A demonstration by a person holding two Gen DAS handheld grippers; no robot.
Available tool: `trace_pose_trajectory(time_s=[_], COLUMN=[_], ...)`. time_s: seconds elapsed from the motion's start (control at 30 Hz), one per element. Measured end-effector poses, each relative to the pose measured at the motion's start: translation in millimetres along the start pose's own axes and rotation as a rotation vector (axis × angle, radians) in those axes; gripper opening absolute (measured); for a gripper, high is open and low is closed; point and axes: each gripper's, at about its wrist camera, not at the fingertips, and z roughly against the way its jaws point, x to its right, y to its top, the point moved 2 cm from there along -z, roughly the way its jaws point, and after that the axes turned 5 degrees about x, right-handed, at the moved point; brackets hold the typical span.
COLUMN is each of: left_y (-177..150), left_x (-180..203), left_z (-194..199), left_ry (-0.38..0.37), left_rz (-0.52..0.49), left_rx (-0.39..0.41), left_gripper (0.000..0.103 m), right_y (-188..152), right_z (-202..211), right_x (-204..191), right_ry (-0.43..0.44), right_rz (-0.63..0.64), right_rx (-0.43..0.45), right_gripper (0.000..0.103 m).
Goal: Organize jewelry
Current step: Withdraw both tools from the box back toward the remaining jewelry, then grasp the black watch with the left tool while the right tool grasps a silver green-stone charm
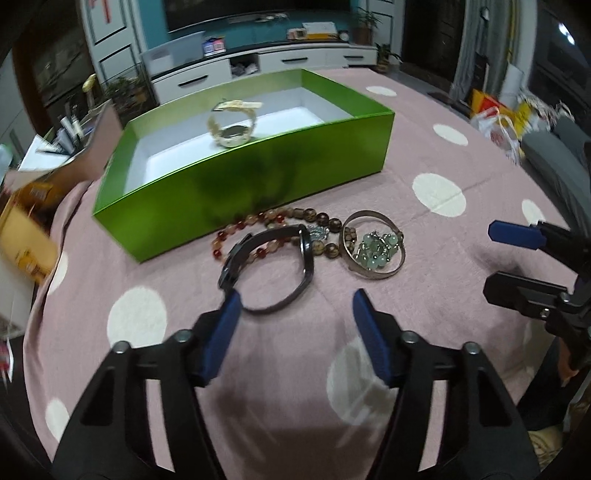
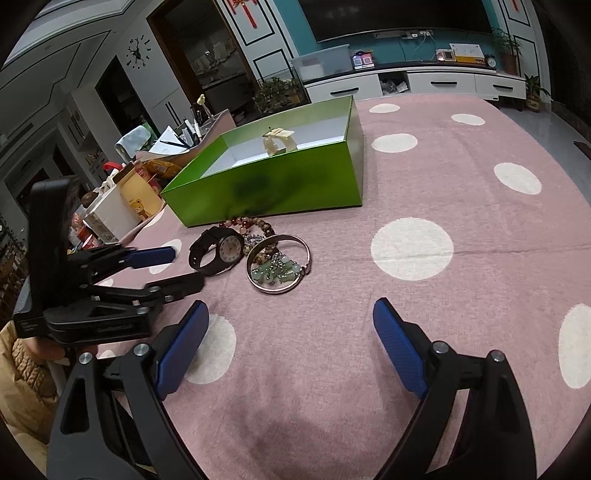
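It was a home living room. Behind the table (image 2: 461,206) with its pink, white-dotted cloth stood a long white cabinet (image 2: 413,83) under a wall-mounted television (image 2: 399,14) on a teal wall. Potted plants (image 2: 509,48) sat at the cabinet's end, and a wall clock (image 2: 138,51) hung far to its left.

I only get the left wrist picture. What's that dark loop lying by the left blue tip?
Observer: The right wrist view shows it face-on: a black watch with a white dial.
Operator: Is the tool grabbing it?
Observer: Seen from the side, the left gripper has its jaws apart, tips right beside the strap, with nothing clamped. I cannot tell whether they touch it.
Operator: Who's holding that tool?
Observer: A person. A tan quilted sleeve shows behind it.
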Motion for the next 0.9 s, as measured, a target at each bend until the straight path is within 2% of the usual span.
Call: trace_pose_trajectory(time_s=[0.27,0.3,0.47,0.53,0.7,0.83,0.9], left_y=[7.2,6.2,5.3,4.1,2.2,0.2,-0.9], left_x=[4.2,4.3,-0.8,-6.2,-20.5,-23.9,-24.8], left_z=[-30.3,-34.4,-37.0,-35.9,-26.5,-21.1,-19.2], left_ry=[-0.014,-0.004,-0.023,-0.027,-0.056,-0.064,-0.069], left_rz=[-0.076,-0.082,-0.039,-0.003,0.109,0.142,0.150], left_rx=[-0.075,-0.086,-0.077,-0.068,-0.028,-0.015,-0.012], left_gripper=[0.034,0.029,0.009,0.005,0.003,0.003,0.003], right_y=[12.7,14.2,18.7,18.6,17.9,17.7,18.2], right_z=[-28.4,-33.6,-53.0,-60.6,-71.0,-76.9,-77.5], right_x=[-11.6,-13.9,-19.9,-20.0,-21.5,-22.9,-22.8], right_ry=[0.046,0.053,0.055,0.053,0.038,0.013,-0.002], right_rz=[0.027,0.032,0.058,0.059,0.074,0.086,0.093], right_rx=[-0.035,-0.041,-0.071,-0.087,-0.113,-0.123,-0.121], right_gripper=[0.064,0.060,0.046,0.041,0.030,0.022,0.015])
